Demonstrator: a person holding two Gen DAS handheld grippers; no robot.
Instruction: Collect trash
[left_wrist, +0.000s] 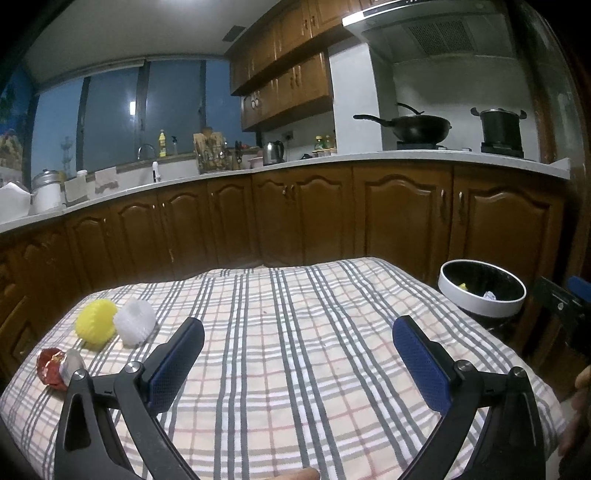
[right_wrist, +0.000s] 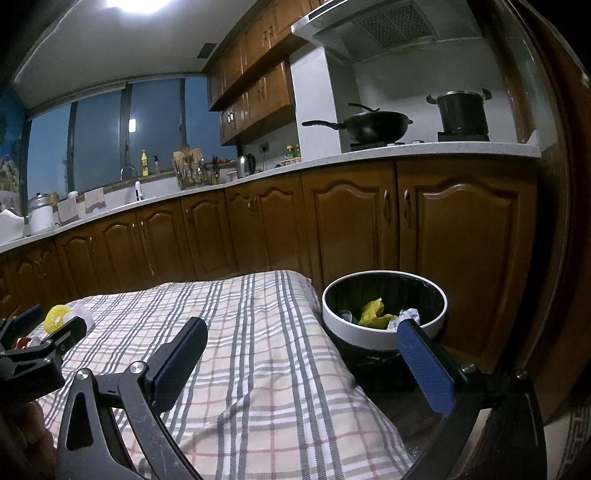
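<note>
Here, from the left wrist view, your left gripper (left_wrist: 297, 332) hangs over the plaid cloth (left_wrist: 295, 350) with its fingers (left_wrist: 177, 365) wide apart and nothing between them. Off to its left lie 3 pieces of trash: a yellow foam net (left_wrist: 95, 322) touching a white foam net (left_wrist: 135, 322), and a red wrapper (left_wrist: 55, 369) nearer the cloth's edge. The trash bin (left_wrist: 480, 295), white-rimmed with a black liner, stands beyond the cloth's right side with scraps inside.

In the right wrist view, your right gripper (right_wrist: 301, 332) also has its fingers (right_wrist: 424, 365) spread and empty, 1 over the cloth (right_wrist: 240, 350), the other in front of the bin's rim (right_wrist: 369, 334). Inside the bin you can see a yellow scrap (right_wrist: 375, 312) and a crumpled white piece (right_wrist: 410, 314). The left gripper shows at the left edge (right_wrist: 33, 350), in front of the yellow net (right_wrist: 55, 315).
</note>
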